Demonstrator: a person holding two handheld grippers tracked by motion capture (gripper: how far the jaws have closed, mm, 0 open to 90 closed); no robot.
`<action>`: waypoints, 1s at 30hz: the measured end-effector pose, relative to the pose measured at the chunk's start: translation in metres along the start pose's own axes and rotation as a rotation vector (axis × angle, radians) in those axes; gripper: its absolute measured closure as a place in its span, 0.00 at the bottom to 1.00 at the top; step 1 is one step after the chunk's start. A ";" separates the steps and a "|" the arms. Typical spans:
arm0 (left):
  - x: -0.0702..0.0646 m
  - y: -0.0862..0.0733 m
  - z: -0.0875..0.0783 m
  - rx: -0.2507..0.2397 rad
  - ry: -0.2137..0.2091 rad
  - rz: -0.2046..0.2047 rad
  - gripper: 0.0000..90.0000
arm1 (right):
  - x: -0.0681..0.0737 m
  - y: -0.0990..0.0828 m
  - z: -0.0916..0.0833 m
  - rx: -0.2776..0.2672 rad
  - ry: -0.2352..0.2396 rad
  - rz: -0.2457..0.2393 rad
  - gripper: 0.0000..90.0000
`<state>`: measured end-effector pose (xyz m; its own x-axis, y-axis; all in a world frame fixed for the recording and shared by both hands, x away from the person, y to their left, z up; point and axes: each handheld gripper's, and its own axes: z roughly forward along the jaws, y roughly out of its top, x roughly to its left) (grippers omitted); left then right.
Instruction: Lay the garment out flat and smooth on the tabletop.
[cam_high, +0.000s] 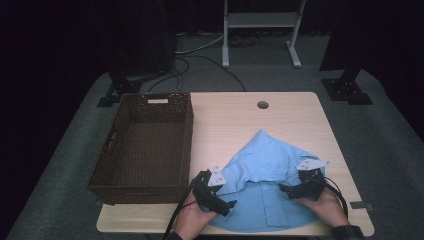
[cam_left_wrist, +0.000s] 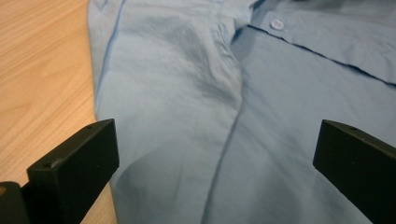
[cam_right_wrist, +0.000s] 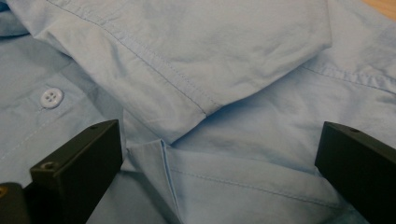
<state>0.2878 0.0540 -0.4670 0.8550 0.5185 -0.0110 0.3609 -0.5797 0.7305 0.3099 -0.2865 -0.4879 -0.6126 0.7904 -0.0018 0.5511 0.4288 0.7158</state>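
Right now a light blue shirt lies spread on the near right part of the wooden desk, its lower edge close to the desk's near edge. Both sleeves are folded inward across the body of the shirt, so that the cloth rises to a point toward the far side. A dark woven basket stands on the left part of the desk, just beside the shirt's left side, with nothing visible inside it.

From the high view, the left gripper sits at the shirt's near left corner, held by a hand that comes in from the bottom. Its fingers stand wide apart in the left gripper view, one over the shirt's edge where cloth meets bare desk, the other over the shirt's body; they close on nothing. A seam runs down between them, and a white button shows farther off near a folded edge.

The right gripper rests at the shirt's right side, pointing inward over the folded sleeve, held by the other hand. Its fingers are likewise spread wide and hold nothing. Between them lies the stitched hem of the folded sleeve over the shirt front, with another button at the left.
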 end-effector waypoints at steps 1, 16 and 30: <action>0.000 0.001 0.000 -0.002 0.000 0.001 0.00 | 0.003 -0.001 -0.001 0.001 -0.002 0.003 0.00; 0.004 0.016 -0.003 -0.011 -0.050 0.017 0.00 | 0.016 -0.010 -0.011 0.001 0.013 -0.005 0.00; -0.003 0.038 0.008 -0.049 -0.097 0.058 0.00 | 0.014 -0.016 -0.017 0.003 0.039 -0.038 0.00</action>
<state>0.3015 0.0258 -0.4448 0.9068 0.4203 -0.0320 0.2932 -0.5744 0.7643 0.2826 -0.2897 -0.4878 -0.6552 0.7555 -0.0018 0.5284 0.4599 0.7136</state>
